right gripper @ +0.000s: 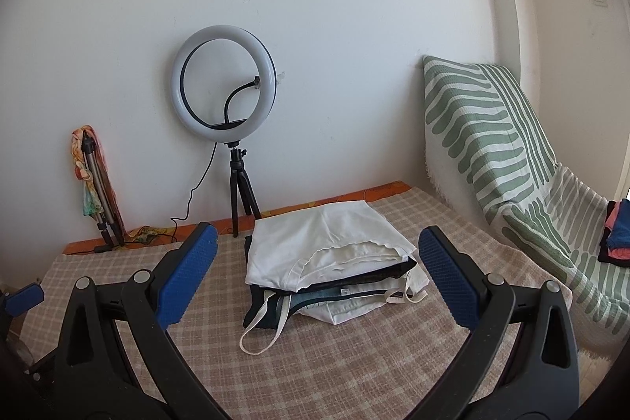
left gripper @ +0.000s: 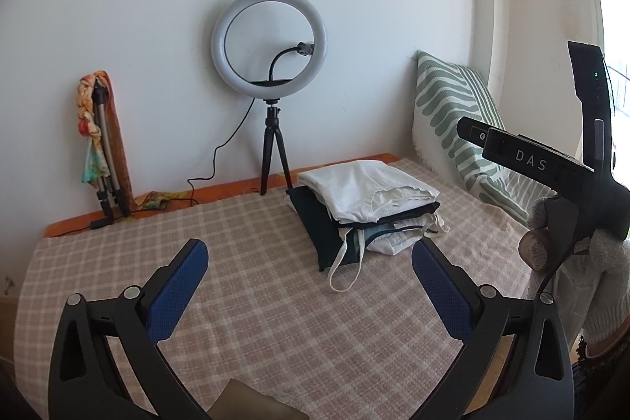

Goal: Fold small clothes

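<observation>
Both grippers spread wide, nothing between the blue pads. Left gripper (left gripper: 311, 266) hangs over the near middle of the beige-and-white checked cloth surface (left gripper: 244, 302); right gripper (right gripper: 319, 262) is just in front of the clothes stack, the stack showing in the gap between its fingers.

Stack of folded small clothes (right gripper: 327, 266) sits toward the far edge of the checked surface, right of centre. Top layer is a folded white garment (right gripper: 315, 243), under it a dark navy piece (right gripper: 256, 306), then white and pale blue layers at the bottom. A white strap loop (right gripper: 260, 337) trails off the near side of the stack onto the cloth.

In the left wrist view the right gripper body shows at the right edge, black, lettered "DAS", held by a hand in a white knit glove (left gripper: 602, 286).

Behind the far edge: white ring light on a black mini tripod (left gripper: 269, 44) against the white wall, and a folded silver tripod draped with a coloured scarf (left gripper: 100, 140) by the far left corner. Green-and-white striped cushion (right gripper: 480, 128) leans at the far right corner.
</observation>
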